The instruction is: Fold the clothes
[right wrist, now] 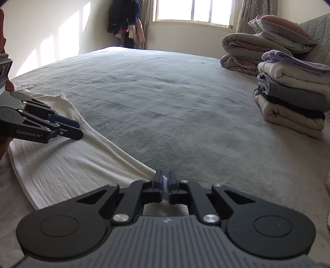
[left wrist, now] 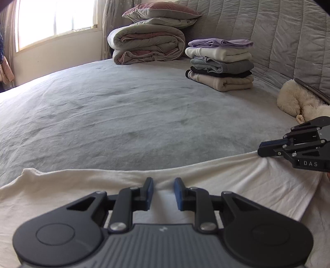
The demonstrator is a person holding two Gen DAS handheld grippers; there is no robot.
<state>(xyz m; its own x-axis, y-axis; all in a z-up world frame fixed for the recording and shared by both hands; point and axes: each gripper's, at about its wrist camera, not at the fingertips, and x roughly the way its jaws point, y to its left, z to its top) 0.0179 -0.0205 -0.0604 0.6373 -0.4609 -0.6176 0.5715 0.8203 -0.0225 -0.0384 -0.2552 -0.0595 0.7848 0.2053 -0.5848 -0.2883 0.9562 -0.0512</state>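
Left wrist view: sits low over the bed [left wrist: 123, 115], close behind its own tongs [left wrist: 163, 192] at lower centre, facing the headboard [left wrist: 268, 31] and window [left wrist: 55, 18] in the upper left.

Right wrist view: same low height, facing across the bed toward the window [right wrist: 193, 10] at top centre.

Shared: the folded stack [left wrist: 220, 64] [right wrist: 292, 92], the rolled duvet [left wrist: 146, 43] [right wrist: 241, 49], the white garment [left wrist: 206, 177] [right wrist: 68, 162] (each view also catches the other tongs at its edge).

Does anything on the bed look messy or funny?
Nothing looks broken or spilled. The white cotton garment lies stretched, its corner pinched by the right gripper, while the left gripper is open over its edge. The pile of folded clothes is neat.
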